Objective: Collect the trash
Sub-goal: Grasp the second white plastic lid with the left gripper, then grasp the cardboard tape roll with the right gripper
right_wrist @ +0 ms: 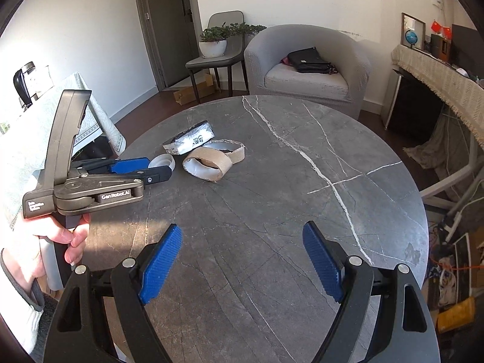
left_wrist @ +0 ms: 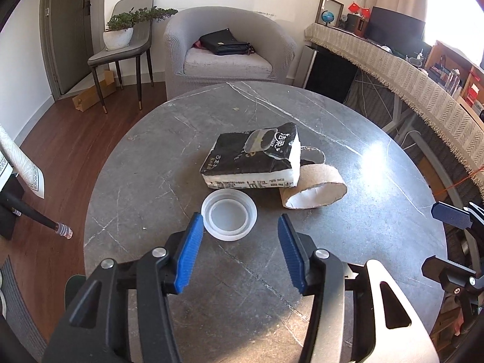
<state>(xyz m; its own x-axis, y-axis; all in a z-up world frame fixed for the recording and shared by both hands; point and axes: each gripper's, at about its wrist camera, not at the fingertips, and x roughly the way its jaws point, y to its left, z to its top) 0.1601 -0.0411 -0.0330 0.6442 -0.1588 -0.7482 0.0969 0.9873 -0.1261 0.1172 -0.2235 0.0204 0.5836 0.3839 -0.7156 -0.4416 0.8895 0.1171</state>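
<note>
Left gripper (left_wrist: 240, 227) jaws apart | lid (left_wrist: 229, 218) partly hidden; second cardboard ring (left_wrist: 313, 155) mostly hidden

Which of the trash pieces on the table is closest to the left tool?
The translucent white plastic lid, just beyond the left tool; the black tissue pack and cardboard rings lie farther.

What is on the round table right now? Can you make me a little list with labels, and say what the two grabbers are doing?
table: round grey marble table
trash 1: white plastic lid, lying rim up
trash 2: black and white tissue pack, crumpled
trash 3: two cardboard rings, beside the pack
left gripper: jaws open, the lid just ahead, not gripped
right gripper: jaws wide open over bare table, holding nothing
behind the table: grey armchair with a black bag
</note>
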